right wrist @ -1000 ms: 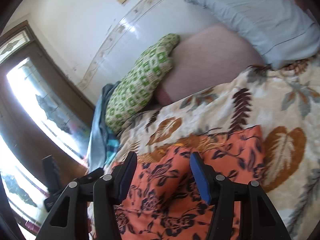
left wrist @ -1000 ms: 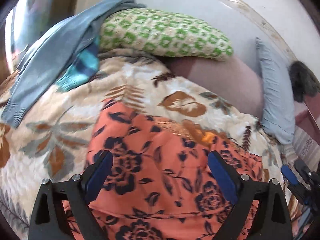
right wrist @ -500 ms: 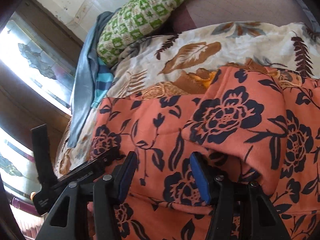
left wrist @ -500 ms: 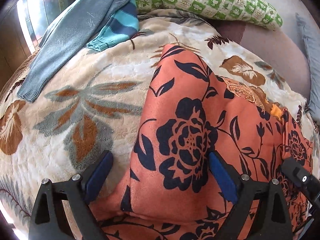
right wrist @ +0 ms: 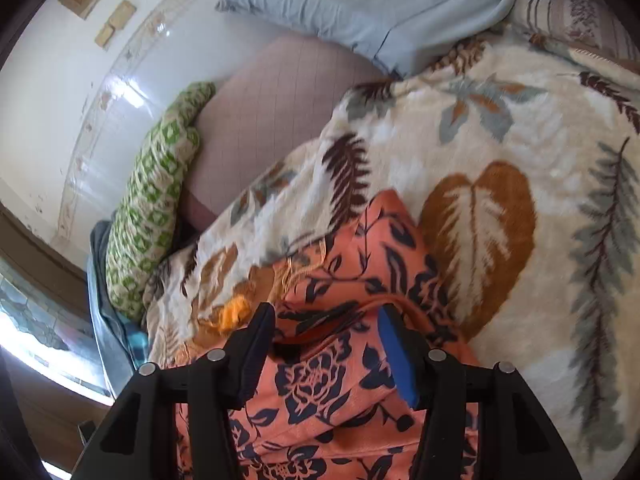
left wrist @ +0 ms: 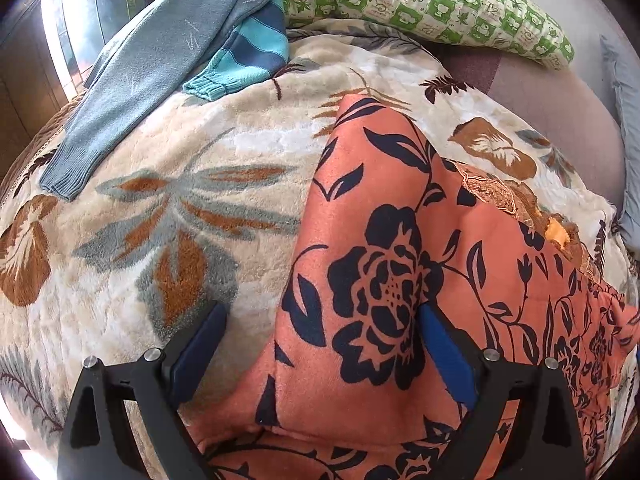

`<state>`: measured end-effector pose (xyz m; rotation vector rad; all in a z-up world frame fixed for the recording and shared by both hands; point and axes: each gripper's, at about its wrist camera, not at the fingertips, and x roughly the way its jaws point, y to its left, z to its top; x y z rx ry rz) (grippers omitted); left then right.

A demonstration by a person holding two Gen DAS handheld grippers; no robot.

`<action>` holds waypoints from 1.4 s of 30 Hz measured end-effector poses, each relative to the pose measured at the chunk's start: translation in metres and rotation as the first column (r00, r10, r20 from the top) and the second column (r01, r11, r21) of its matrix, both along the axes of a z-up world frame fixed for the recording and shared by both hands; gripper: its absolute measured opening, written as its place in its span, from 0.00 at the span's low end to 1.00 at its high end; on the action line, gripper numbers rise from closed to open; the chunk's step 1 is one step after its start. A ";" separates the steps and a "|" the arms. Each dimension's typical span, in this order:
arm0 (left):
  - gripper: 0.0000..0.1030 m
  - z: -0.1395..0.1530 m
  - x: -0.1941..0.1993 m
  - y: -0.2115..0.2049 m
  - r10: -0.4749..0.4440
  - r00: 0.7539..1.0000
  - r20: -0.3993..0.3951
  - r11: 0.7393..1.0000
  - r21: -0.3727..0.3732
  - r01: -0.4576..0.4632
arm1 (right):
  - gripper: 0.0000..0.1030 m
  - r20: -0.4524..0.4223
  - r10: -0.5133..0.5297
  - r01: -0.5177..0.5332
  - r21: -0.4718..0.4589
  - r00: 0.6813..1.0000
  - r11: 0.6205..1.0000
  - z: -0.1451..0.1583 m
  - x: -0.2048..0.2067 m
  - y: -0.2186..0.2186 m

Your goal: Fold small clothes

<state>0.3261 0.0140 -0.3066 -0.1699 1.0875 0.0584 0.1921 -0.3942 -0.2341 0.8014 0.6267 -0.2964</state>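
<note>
Mid-fold: orange cloth with dark flowers (left wrist: pixel 384 264) half doubled on leafy fuzzy blanket (left wrist: pixel 168 216)
Left gripper (left wrist: pixel 320 344), right gripper (right wrist: pixel 326 344): wide apart, gripping nothing
Next: pinch loose edge, lay flat

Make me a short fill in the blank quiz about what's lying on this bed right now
The garment with dark flowers is mostly ____ in color.
The pillow by the wall has a white and ____ pattern.
The grey-blue sweater lies partly over a ____ striped sleeve.
The garment rests on a blanket printed with ____.

Missing words: orange; green; blue; leaves
</note>
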 end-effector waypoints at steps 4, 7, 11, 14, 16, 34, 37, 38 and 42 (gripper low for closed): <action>0.94 0.003 -0.002 -0.002 0.009 1.000 0.014 1.000 0.025 -0.009 | 0.57 0.052 0.097 -0.094 -0.051 0.994 0.994 0.019 0.006 0.012; 0.94 0.004 -0.002 -0.003 0.012 1.000 0.026 0.999 0.040 -0.013 | 0.58 -0.007 0.251 -0.251 0.019 0.968 0.968 0.000 0.031 0.032; 0.95 -0.003 0.001 -0.003 0.003 1.000 0.010 0.998 0.055 -0.003 | 0.58 -0.262 0.267 -0.266 0.042 0.927 0.963 -0.051 0.059 0.040; 0.95 -0.003 0.002 -0.005 -0.003 1.000 0.007 0.997 0.072 0.002 | 0.57 -0.296 0.280 -0.305 -0.041 0.913 0.951 -0.043 0.060 0.052; 0.95 -0.001 0.002 -0.003 0.005 1.000 0.004 0.998 0.060 -0.005 | 0.58 -0.278 0.318 -0.350 -0.075 0.907 0.934 -0.031 0.058 0.065; 1.00 -0.006 0.002 0.005 -0.033 0.998 0.044 0.995 0.091 0.029 | 0.62 -0.415 0.503 -0.646 -0.375 0.758 0.665 -0.049 0.029 0.155; 0.99 0.000 -0.002 0.017 -0.008 0.997 0.075 1.000 0.011 0.007 | 0.62 -0.379 0.499 -0.620 -0.357 0.780 0.699 -0.039 0.017 0.149; 0.99 0.002 -0.005 0.024 0.009 0.996 0.085 1.000 -0.010 -0.009 | 0.62 -0.385 0.483 -0.609 -0.355 0.786 0.709 -0.038 0.015 0.145; 0.99 0.020 -0.027 0.053 0.080 0.990 0.115 0.994 -0.089 -0.070 | 0.62 -0.372 0.409 -0.529 -0.322 0.833 0.785 -0.023 -0.011 0.110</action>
